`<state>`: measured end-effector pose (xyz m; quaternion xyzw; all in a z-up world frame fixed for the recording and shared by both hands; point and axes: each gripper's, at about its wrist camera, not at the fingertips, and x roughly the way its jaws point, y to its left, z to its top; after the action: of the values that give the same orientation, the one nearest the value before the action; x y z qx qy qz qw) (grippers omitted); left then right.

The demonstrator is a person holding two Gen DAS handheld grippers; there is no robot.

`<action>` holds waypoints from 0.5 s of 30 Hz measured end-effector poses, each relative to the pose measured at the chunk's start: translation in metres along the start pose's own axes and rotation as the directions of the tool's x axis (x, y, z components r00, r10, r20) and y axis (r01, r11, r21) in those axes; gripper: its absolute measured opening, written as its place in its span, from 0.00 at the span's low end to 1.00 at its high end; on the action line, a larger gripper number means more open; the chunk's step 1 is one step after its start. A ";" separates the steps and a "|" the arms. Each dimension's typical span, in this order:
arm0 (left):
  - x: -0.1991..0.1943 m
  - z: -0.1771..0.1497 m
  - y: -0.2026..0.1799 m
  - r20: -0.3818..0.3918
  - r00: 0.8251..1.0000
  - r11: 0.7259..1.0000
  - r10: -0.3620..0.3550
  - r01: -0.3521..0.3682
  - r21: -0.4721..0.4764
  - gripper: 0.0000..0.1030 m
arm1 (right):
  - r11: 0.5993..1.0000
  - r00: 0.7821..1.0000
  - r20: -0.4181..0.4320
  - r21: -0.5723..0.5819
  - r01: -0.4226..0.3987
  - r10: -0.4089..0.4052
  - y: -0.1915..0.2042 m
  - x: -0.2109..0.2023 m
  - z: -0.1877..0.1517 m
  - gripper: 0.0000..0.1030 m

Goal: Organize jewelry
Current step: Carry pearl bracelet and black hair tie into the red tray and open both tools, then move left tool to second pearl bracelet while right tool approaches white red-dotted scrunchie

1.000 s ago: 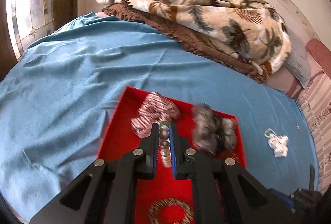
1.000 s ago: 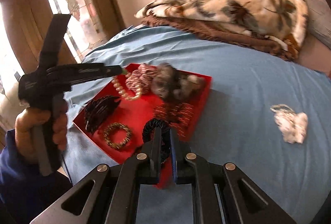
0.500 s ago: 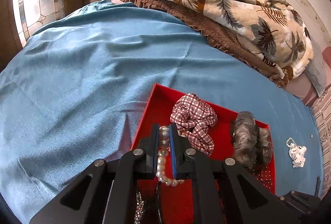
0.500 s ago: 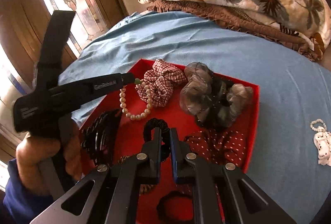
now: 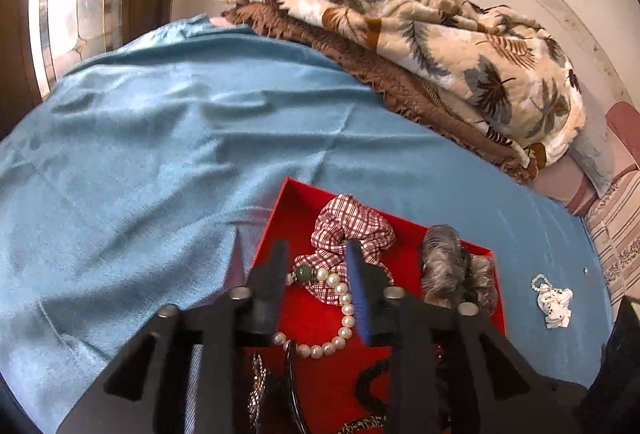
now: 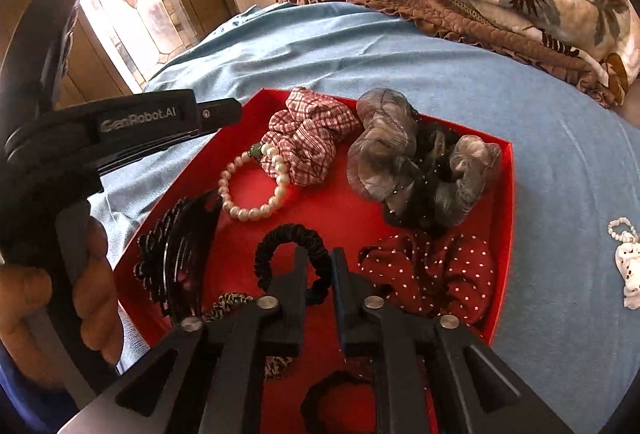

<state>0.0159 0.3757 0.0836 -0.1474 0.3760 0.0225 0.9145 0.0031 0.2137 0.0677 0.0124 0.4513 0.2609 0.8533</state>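
A red tray lies on the blue bedsheet. A pearl bracelet with a green bead lies in the tray against a red checked scrunchie; it also shows in the left wrist view. My left gripper is open just above the bracelet, holding nothing. My right gripper hovers over the tray's near side, its jaws a narrow gap apart around a black scrunchie; whether they grip it is unclear.
The tray also holds a grey scrunchie, a red dotted scrunchie, a black hair clip and a braided band. A white beaded item lies on the sheet at right. Folded blankets lie at the back.
My left gripper has opened and let go of the pearl bracelet, which now lies in the tray by the checked scrunchie. My right gripper has moved lower over the tray.
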 end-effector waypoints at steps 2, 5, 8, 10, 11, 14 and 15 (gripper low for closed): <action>-0.006 -0.001 -0.004 0.015 1.000 1.000 0.005 -0.005 0.015 0.32 | 1.000 1.000 0.012 -0.007 -0.002 0.002 0.001 -0.006 -0.001 0.27; -0.012 -0.003 -0.009 0.037 0.999 0.999 0.030 -0.031 0.036 0.39 | 1.000 1.000 0.024 -0.021 -0.004 0.005 0.003 -0.016 -0.003 0.28; -0.017 -0.007 -0.015 0.059 0.995 0.994 0.079 -0.083 0.067 0.44 | 1.000 0.999 0.031 -0.029 -0.008 0.009 0.003 -0.024 -0.007 0.31; -0.018 -0.010 -0.019 0.071 0.990 0.988 0.121 -0.127 0.091 0.45 | 1.000 0.999 0.036 -0.028 -0.010 0.011 0.000 -0.030 -0.010 0.35; -0.019 -0.011 -0.020 0.074 0.989 0.986 0.130 -0.137 0.100 0.46 | 1.000 0.999 0.040 -0.026 -0.011 0.012 -0.002 -0.034 -0.012 0.36; -0.020 -0.015 -0.027 0.079 0.986 0.979 0.148 -0.157 0.128 0.48 | 1.000 0.999 0.049 -0.014 -0.008 0.009 -0.009 -0.045 -0.019 0.36; -0.021 -0.016 -0.029 0.082 0.985 0.977 0.153 -0.163 0.135 0.48 | 1.000 0.999 0.052 -0.009 -0.007 0.007 -0.012 -0.049 -0.021 0.36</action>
<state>-0.0058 0.3449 0.0943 -0.0511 0.3545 0.0737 0.9307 -0.0304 0.1764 0.0892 0.0169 0.4278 0.2654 0.8639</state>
